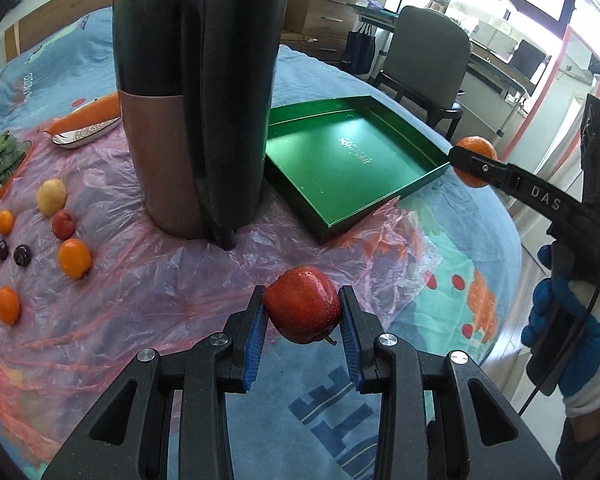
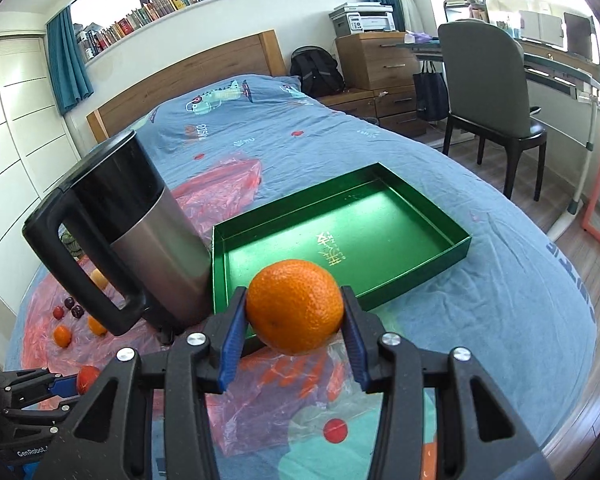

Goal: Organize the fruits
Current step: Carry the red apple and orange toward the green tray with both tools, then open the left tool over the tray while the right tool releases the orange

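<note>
Right now both grippers are loaded and the step in hand looks like the carry toward the green tray point(image 2: 458, 246), which lies empty on the bed point(image 2: 500, 304) near its right edge, just beside the tall kettle point(image 2: 140, 240). The left gripper point(image 1: 303, 310) has its jaws closed on a red apple point(image 1: 302, 308), held above the pink plastic sheet point(image 1: 148, 280) short of the tray's near corner. The right gripper point(image 2: 295, 312) has its jaws clamped on an orange point(image 2: 295, 306), poised just in front of the tray's near rim. The next move, as I judge it, calls for bringing each fruit over the rim, lowering it onto the tray floor and only then opening the jaws, since round fruit on a smooth tray set on soft bedding may roll; the two grippers should also take turns or separate spots. The left wrist view shows what the other barely does: the remaining fruits point(image 1: 74, 258) scattered on the plastic toward the left edge of the bed, along with a plate of greens point(image 1: 0, 160) and a carrot on a dish point(image 1: 88, 116), and the gloved right hand point(image 1: 564, 336). The right wrist view shows the whole tray interior and that nothing lies in it.
</note>
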{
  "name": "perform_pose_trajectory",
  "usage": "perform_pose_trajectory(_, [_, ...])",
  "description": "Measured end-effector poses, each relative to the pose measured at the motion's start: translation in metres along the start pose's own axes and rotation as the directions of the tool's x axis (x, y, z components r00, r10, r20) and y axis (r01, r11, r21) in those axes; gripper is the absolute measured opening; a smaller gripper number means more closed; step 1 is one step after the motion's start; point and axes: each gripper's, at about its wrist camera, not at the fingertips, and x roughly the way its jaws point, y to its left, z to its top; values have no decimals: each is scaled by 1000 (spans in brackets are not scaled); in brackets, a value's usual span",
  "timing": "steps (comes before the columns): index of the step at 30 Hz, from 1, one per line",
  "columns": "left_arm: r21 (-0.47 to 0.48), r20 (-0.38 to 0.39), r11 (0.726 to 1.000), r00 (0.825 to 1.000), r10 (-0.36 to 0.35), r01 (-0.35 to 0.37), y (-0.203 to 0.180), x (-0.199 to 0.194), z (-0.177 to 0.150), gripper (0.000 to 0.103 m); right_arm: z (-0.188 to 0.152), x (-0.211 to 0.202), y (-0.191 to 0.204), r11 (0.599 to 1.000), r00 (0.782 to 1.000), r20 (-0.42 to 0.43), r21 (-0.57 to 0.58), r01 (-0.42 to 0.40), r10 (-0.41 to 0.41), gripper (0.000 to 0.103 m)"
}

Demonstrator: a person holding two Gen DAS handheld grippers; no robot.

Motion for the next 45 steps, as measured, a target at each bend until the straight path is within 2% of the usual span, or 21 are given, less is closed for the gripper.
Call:
perform_pose_trajectory(6, [60,1,996,997,71,-71,-11,3,2,30,-3,20,-8,1000,1000,-4,4,-20,20,53])
perform_pose_trajectory(14, [158,48,987,999,25,-32,-64,1,33,30,14,34,-20,999,1000,6,-30,20,-20,53])
perform_pose_trajectory(21, [165,41,986,999,32,-38,-90,46,88,30,54,58,-35,996,998,21,-70,58,-56,52])
perform_pose_trajectory(27, [118,-5,989,996,90,-89,-84,110,138,30,84,108,-52,994,997,-9,-80,77,-78,52])
perform_pose_trajectory(31, [91,-41,986,989,143,-139,-74,150,156,30,103,155,-57,990,993,-64,-107,92,-99,53])
perform_pose_trajectory(38, [43,-109,978,973,206,-202,-50,200,160,30,108,222,-53,984,974,-193,-154,92,-122,53])
perform_pose_trajectory(45, [32,-126,981,973,192,-190,-42,213,154,31,98,242,-46,974,955,-252,-199,107,-156,54])
